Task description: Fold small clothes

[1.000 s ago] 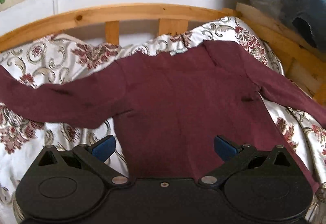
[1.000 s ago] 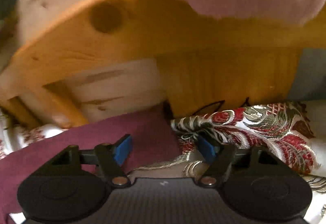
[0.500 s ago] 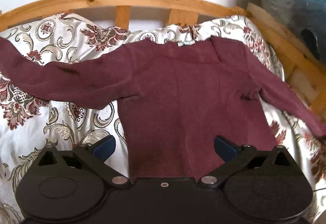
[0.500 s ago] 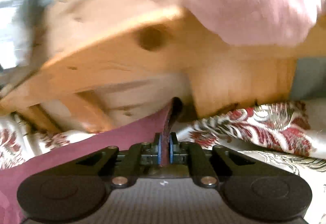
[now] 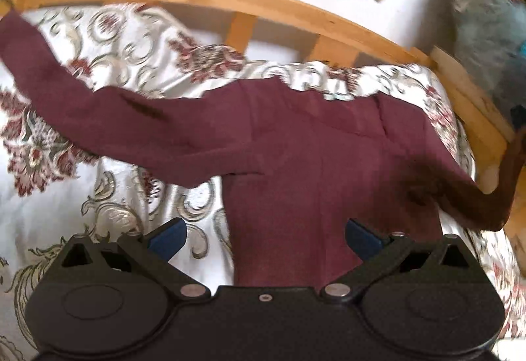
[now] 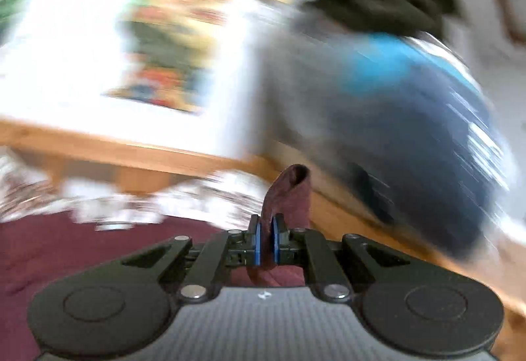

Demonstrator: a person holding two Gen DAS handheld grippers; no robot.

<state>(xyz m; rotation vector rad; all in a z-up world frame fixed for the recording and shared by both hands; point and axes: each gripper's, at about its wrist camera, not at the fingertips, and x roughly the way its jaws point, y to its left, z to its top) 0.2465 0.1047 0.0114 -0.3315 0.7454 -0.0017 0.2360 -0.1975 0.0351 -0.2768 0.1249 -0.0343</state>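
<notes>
On the bed, over a floral cover (image 5: 138, 71), lies my maroon top (image 5: 315, 163), spread front-up with its neck toward the wooden headboard (image 5: 230, 1). Its one sleeve (image 5: 98, 111) runs out flat to the picture's left and reaches the frame edge. Its other sleeve, at the picture's right, is raised off the cover and bends upward beside the bed's side rail (image 5: 473, 104).

Left tool (image 5: 264, 234): I hold it above the lower part of the top, tilted downward, its blue pads well apart and gripping nothing; the hem lies between and beneath them.

Right tool (image 6: 266, 241): its pads are pressed together on the cuff (image 6: 289, 190) of the raised sleeve, which stands up as a small loop above the fingertips. Its view is heavily blurred. Behind it I can make out the top's body at lower left, the headboard, a white wall with a coloured picture (image 6: 164, 48), and a grey-and-blue bundle (image 6: 411, 131) at right.
</notes>
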